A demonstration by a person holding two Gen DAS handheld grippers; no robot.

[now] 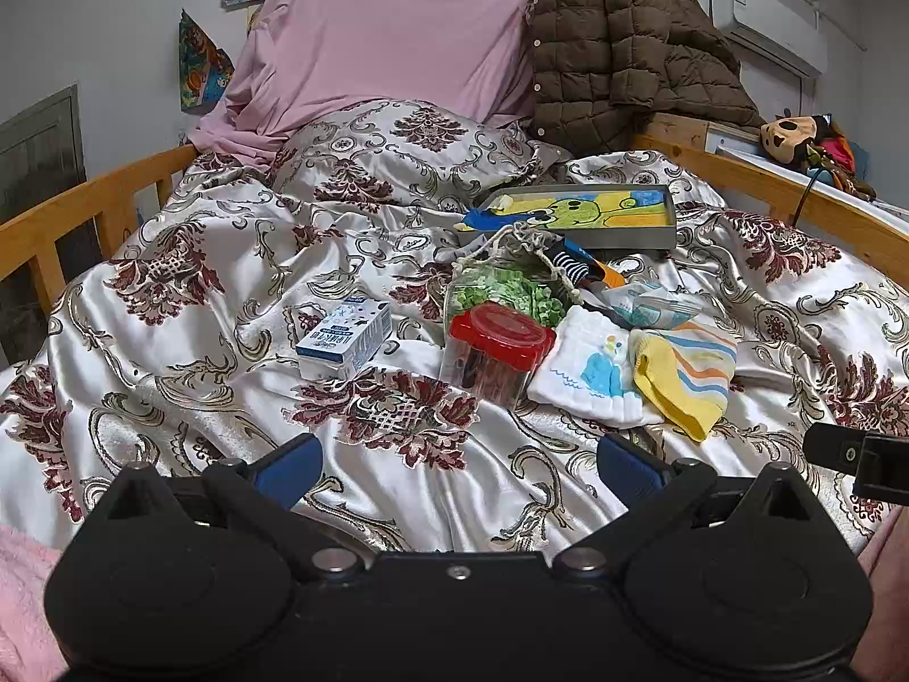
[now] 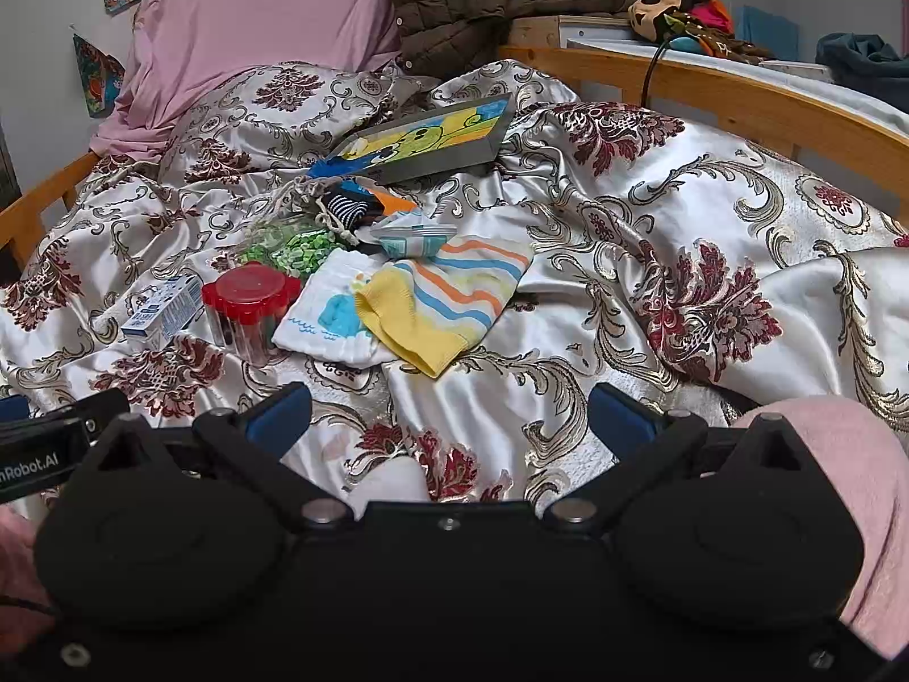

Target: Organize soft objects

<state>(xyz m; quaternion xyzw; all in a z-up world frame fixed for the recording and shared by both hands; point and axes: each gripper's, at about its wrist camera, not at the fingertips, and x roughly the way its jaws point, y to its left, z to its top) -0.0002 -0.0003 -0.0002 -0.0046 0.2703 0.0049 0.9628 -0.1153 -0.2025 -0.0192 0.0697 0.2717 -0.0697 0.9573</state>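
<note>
A yellow striped sock (image 1: pixel 684 376) (image 2: pixel 449 298) lies on the satin bedspread, overlapping a white cloth with a blue whale print (image 1: pixel 591 375) (image 2: pixel 329 318). Behind them lie a dark striped sock (image 1: pixel 574 264) (image 2: pixel 349 207), a green-patterned drawstring pouch (image 1: pixel 511 284) (image 2: pixel 290 247) and a grey tray (image 1: pixel 636 238) (image 2: pixel 449 162) lined with a yellow-green cartoon towel. My left gripper (image 1: pixel 460 466) is open and empty, low over the bedspread in front of the pile. My right gripper (image 2: pixel 449 420) is open and empty, just short of the yellow sock.
A red-lidded clear jar (image 1: pixel 497 352) (image 2: pixel 250 307) and a small milk carton (image 1: pixel 346 338) (image 2: pixel 162 315) sit left of the cloths. A packet of tissues (image 1: pixel 647 301) (image 2: pixel 412 238) lies behind. Wooden bed rails (image 1: pixel 85 204) (image 2: pixel 710 91), a pink pillow (image 1: pixel 386 28) and a brown jacket (image 1: pixel 630 51) ring the bed.
</note>
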